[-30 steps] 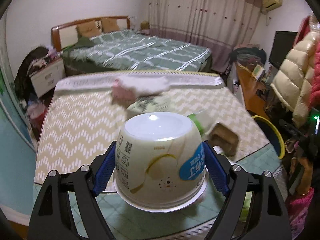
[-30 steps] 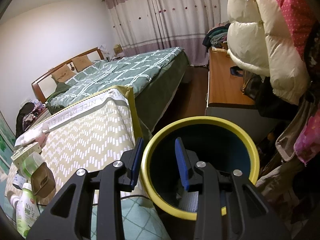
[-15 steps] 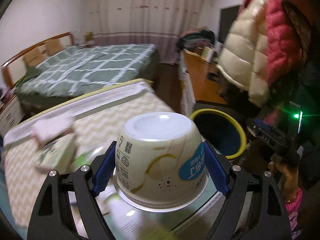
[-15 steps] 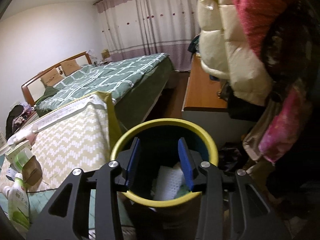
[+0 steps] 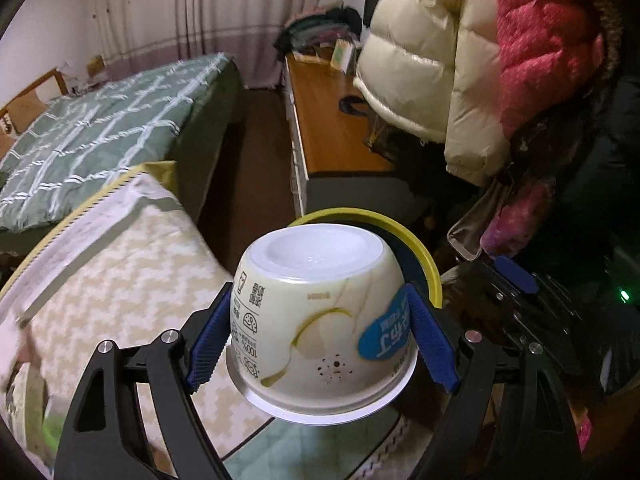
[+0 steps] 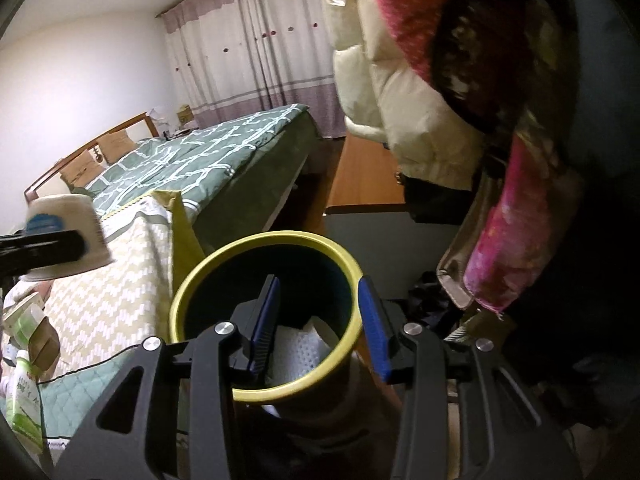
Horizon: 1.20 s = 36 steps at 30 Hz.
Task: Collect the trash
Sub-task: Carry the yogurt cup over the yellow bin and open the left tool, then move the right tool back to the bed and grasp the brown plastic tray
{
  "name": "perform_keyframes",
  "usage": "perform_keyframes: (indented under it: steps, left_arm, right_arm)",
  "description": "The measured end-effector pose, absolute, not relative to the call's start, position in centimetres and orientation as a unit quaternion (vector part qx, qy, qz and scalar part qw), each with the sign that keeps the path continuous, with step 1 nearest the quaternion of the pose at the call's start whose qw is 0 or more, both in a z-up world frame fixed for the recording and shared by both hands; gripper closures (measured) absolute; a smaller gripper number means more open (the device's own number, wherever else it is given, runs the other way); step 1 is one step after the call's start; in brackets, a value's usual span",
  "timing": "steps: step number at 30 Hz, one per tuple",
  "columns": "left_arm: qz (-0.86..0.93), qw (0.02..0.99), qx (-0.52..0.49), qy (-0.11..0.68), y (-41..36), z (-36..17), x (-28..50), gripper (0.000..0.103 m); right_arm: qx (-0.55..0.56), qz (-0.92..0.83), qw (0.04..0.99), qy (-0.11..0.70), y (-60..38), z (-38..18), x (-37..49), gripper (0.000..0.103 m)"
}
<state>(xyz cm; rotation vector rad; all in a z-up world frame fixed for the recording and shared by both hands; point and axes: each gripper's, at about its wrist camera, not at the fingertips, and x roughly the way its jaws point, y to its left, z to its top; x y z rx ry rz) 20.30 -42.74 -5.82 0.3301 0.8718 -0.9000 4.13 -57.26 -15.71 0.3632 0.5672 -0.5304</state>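
An upturned cream paper bowl [image 5: 320, 320] with a blue label sits between the blue pads of my left gripper [image 5: 320, 338], which is shut on its sides. It hangs just in front of the yellow-rimmed bin [image 5: 426, 258], over the table's edge. In the right wrist view the same bowl [image 6: 68, 216] shows at the far left. My right gripper [image 6: 320, 324] hovers over the bin [image 6: 188, 292]; its jaws are opening and nothing is between them. Crumpled white paper [image 6: 300, 348] lies inside the bin.
A table with a chevron cloth [image 5: 132, 280] is left of the bin. A green-quilted bed [image 5: 100, 132] stands behind it, a wooden cabinet [image 5: 328, 128] beyond the bin. Puffy jackets [image 5: 500, 60] hang close on the right. A bottle [image 6: 24, 396] and cartons rest on the table.
My left gripper swung right with the bowl, from over the table to beside the bin. The right gripper's jaws spread wider over the bin, where white paper now shows.
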Motion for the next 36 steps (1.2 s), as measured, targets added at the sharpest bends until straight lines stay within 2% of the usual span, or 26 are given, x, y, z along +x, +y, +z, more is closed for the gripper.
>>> perform_keyframes:
  steps: [6,9,14,19,24,36]
  left_arm:
    - [-0.417,0.791,0.176,0.412,-47.7,-7.7,21.4,0.021]
    - [-0.412,0.791,0.181,0.415,-49.3,-8.6,22.1,0.009]
    - [-0.410,0.797,0.164,0.413,-48.6,-7.6,22.5,0.009]
    - [-0.402,0.826,0.140,0.369,-43.2,-3.5,20.7,0.005]
    - [-0.366,0.863,0.093,0.335,-35.4,-0.8,18.6,0.005]
    - [-0.196,0.935,-0.001,0.296,-14.2,-0.9,13.9,0.005]
  right_arm:
    - [0.189,-0.267,0.903,0.278,-58.8,-16.5,3.3,0.059]
    - [0.195,-0.269,0.901,0.279,-59.3,-16.8,3.1,0.059]
    - [0.193,-0.264,0.902,0.283,-58.8,-16.6,3.4,0.058]
    - [0.184,-0.248,0.907,0.286,-57.3,-16.3,4.3,0.057]
    - [0.173,-0.223,0.914,0.292,-55.2,-15.9,5.3,0.056]
    - [0.126,-0.118,0.934,0.312,-45.7,-14.9,9.5,0.055]
